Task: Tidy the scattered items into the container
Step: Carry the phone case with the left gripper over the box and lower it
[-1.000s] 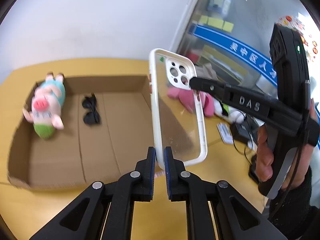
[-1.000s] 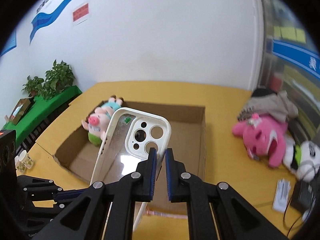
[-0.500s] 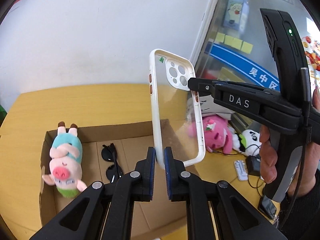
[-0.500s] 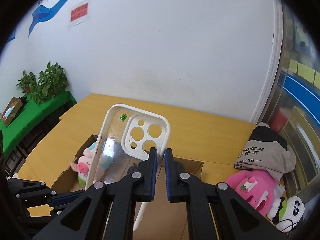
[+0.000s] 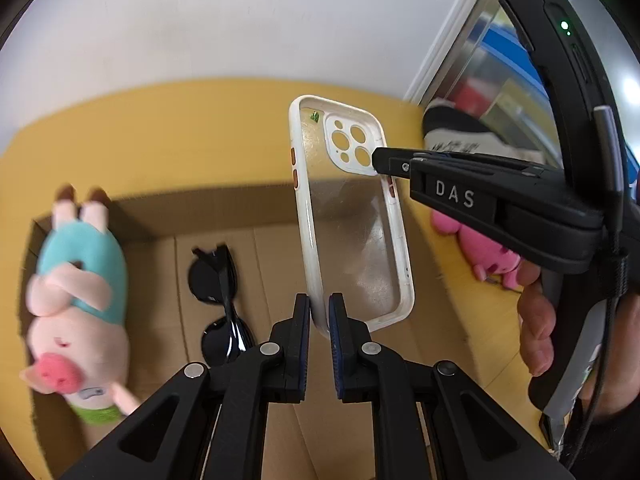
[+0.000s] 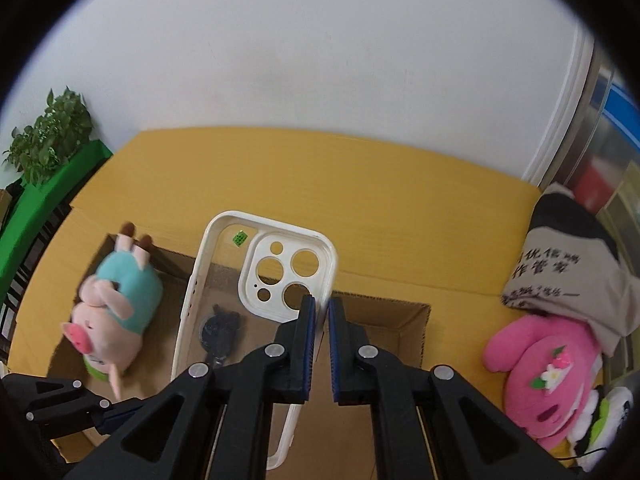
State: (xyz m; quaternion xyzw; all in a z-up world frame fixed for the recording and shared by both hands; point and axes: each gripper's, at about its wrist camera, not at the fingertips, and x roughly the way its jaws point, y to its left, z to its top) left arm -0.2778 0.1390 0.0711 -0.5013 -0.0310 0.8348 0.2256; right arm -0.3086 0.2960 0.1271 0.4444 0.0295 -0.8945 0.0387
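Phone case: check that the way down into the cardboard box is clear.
Nothing visible blocks it. The phone case, clamped by both grippers, hangs over bare box floor; the sunglasses and pig plush lie off to the left.

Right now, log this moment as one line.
held: phone case | left gripper: shut on bottom edge | right gripper: shut on camera corner | position: above cardboard box

Glossy clear plastic phone case [image 5: 352, 236]; matt cardboard box [image 5: 276, 248]

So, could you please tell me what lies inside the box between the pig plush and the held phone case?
Folded black sunglasses lie on the cardboard box floor between the pig plush and phone case, clearest in the left wrist view.
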